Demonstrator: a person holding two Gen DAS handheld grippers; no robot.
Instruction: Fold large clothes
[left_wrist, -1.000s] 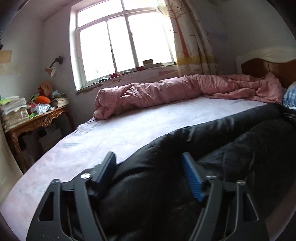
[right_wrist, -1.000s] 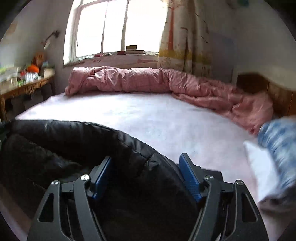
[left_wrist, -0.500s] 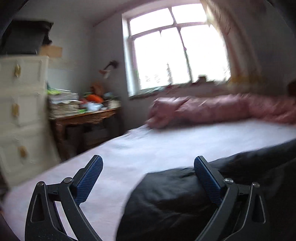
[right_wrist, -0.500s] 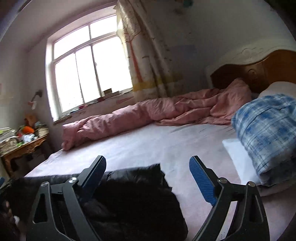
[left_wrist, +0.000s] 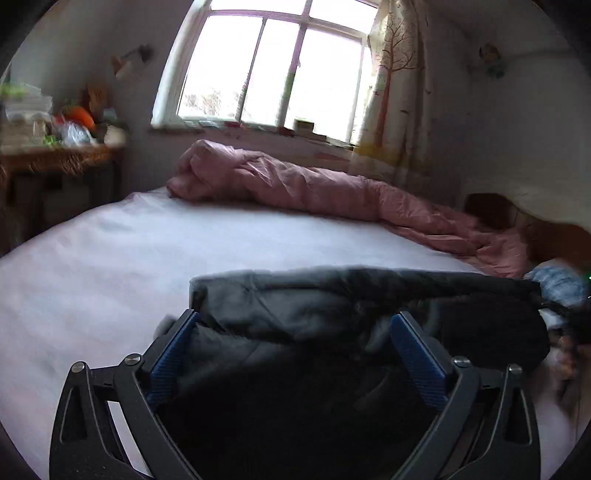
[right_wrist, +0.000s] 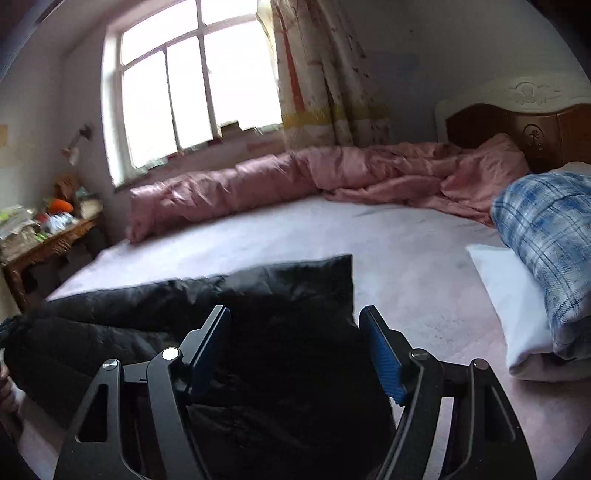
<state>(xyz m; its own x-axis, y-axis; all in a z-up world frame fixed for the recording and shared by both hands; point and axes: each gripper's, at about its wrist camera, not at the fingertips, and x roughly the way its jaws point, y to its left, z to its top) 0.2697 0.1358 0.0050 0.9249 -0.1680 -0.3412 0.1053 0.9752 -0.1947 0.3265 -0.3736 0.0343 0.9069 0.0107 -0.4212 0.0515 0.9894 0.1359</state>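
Your left gripper (left_wrist: 291, 332) and right gripper (right_wrist: 295, 332) both stood spread wide over the black padded jacket (left_wrist: 332, 306) lying just ahead on the bed (left_wrist: 110, 258); it looked puffy, slick and compressible, best pinched at its seamed edges.

One bed, one jacket, two grippers, and a little bedding

On the one bed (right_wrist: 388, 258) lies one black padded jacket (right_wrist: 288, 295), at the near edge. One pink quilt (right_wrist: 332, 177) is bunched along the bed's far side, under the one window (right_wrist: 192, 92), which has one patterned curtain (right_wrist: 325, 74) hanging at its right side. Toward the bed's head sit one blue plaid pillow (right_wrist: 546, 229), one white pillow (right_wrist: 517, 314) under it, and one wooden headboard (right_wrist: 517, 129). Beyond the bed's foot stands one cluttered wooden side table (right_wrist: 51, 240); its items are too blurred to count. Two grippers show over the bed, one left gripper (left_wrist: 291, 328) and one right gripper (right_wrist: 295, 325), each with two blue-padded fingers (right_wrist: 382, 354).
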